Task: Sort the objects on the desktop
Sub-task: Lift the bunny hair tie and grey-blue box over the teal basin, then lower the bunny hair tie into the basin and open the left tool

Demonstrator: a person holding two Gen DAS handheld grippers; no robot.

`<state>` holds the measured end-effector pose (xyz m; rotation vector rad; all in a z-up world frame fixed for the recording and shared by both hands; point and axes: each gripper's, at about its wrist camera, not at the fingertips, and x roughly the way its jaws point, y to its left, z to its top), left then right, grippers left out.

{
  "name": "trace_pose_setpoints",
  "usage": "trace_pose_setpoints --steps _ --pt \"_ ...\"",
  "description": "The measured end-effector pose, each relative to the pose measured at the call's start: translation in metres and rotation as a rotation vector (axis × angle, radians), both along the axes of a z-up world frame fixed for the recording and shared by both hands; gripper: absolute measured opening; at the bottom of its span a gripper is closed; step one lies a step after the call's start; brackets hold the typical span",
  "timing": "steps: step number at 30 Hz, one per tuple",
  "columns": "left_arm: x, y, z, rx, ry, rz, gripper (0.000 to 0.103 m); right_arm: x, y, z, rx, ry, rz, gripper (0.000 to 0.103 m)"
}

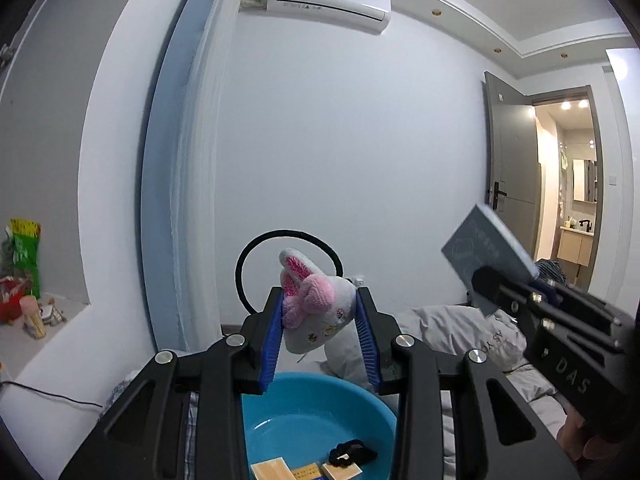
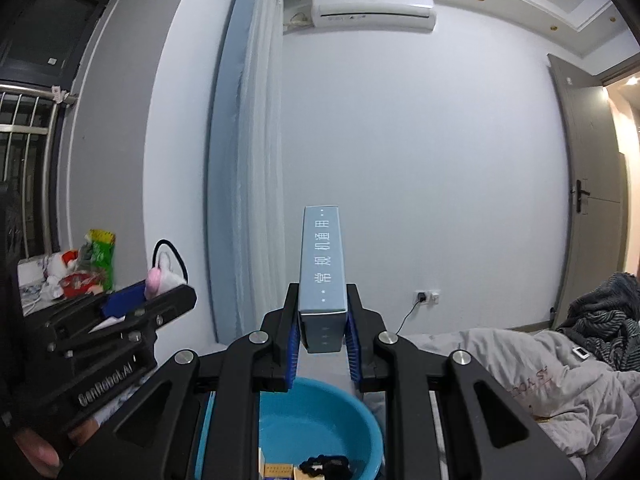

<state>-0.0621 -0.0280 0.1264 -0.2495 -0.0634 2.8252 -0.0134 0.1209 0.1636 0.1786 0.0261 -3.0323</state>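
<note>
The left claw [image 1: 320,332] is clamped on a plush rabbit hair tie [image 1: 316,312]: its 2 blue pads [image 1: 270,344] press the grey and pink toy from the left and right sides, and the toy fills the gap between them, leaning out past the tips. The black elastic loop [image 1: 244,268] of the hair tie rises in a ring above and behind the toy, clear of the claw. In the right wrist view the same toy shows as a pink and white lump [image 2: 160,280] at the tip of the left claw, far to the left.

The right claw [image 2: 322,336] is closed tight on a grey-blue box [image 2: 322,268]. The box stands upright on its narrow edge, its lower end pinched between the 2 blue pads [image 2: 354,344] and most of its length sticking up above the fingertips, with white characters running down its near face. In the left wrist view the box [image 1: 488,244] appears tilted at the far right, held at its lower corner.

Both claws hang above a blue basin [image 1: 320,412], which lies low and near in both views, directly under the gap between each pair of fingers. On its bottom lie a black scrunchie [image 1: 352,454] and 2 tan flat packs [image 1: 272,470], well below the held things and not touching them. A bed with a grey quilt [image 2: 520,364] lies to the right behind the basin
</note>
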Motion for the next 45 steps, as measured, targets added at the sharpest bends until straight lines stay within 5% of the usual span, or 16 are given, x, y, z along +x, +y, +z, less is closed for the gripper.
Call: trace_pose_setpoints --steps 21,32,45 --pt "-0.076 0.005 -0.082 -0.024 -0.199 0.06 0.037 -0.052 0.017 -0.075 -0.039 -0.156 0.029 0.018" --pt "-0.158 -0.015 -0.173 -0.047 -0.494 0.096 0.037 -0.092 0.016 -0.127 0.005 -0.297 -0.012 0.018" --pt "-0.198 -0.039 -0.271 0.058 -0.891 0.137 0.037 -0.122 -0.001 -0.183 0.056 -0.451 -0.004 0.018"
